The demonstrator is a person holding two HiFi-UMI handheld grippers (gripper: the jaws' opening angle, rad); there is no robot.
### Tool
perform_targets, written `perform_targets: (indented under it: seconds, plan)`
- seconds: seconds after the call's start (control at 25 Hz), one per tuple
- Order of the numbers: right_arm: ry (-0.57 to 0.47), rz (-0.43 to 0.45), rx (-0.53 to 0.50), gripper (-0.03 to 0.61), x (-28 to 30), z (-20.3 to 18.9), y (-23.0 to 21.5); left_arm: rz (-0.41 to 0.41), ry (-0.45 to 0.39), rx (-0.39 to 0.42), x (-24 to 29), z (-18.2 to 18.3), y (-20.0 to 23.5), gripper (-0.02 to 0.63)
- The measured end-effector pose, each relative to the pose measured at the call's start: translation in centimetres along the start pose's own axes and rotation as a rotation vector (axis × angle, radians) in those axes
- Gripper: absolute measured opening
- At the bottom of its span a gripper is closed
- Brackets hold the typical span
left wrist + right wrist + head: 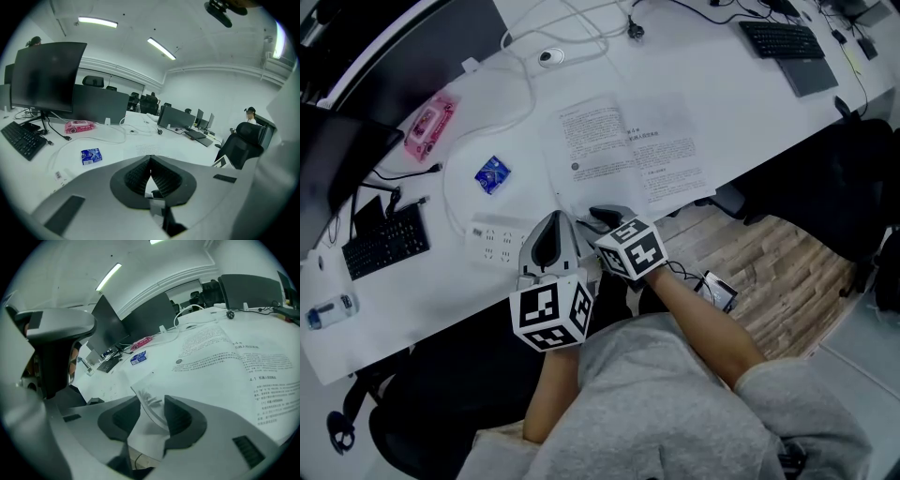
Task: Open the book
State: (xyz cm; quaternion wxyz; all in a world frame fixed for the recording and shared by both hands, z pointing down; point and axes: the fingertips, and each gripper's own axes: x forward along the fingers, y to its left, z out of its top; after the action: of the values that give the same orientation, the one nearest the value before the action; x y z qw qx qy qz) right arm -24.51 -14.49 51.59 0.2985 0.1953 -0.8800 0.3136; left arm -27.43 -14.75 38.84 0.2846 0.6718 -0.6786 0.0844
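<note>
Book [628, 155] lying open and flat on white desk [750, 103], at its near edge. Near-left page corner [149, 401] curled up between jaws of right gripper [152, 411], set wide apart, not clamping. Left gripper [150, 159] just left, jaws closed together, empty. Blue packet [492, 174] farther left of book.

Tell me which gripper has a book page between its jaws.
The right gripper: a curled page of the open book stands between its parted jaws. The left gripper has its jaws together, on nothing.
</note>
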Motion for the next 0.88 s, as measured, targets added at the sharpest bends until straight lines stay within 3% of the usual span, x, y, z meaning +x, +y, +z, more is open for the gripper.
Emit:
perform_targets:
  seconds: [0.2, 0.44, 0.68, 0.88]
  plan:
    - [0.027, 0.086, -0.026, 0.199, 0.5, 0.5, 1.5, 0.060, -0.011, 0.029, -0.2, 0.8, 1.7, 0.011]
    - [-0.060, 0.173, -0.037, 0.199, -5.0, 1.7, 2.2, 0.098, -0.014, 0.066, -0.2, 1.3, 0.7, 0.011]
    - [-0.216, 0.140, -0.148, 0.198, -15.3, 5.8, -0.9, 0.040, -0.049, 0.138, 0.8, 3.3, -4.7, 0.011]
    - [-0.368, 0.105, -0.170, 0.192, -27.0, 8.3, -4.6, -0.020, -0.084, 0.179, 1.2, 5.0, -10.1, 0.011]
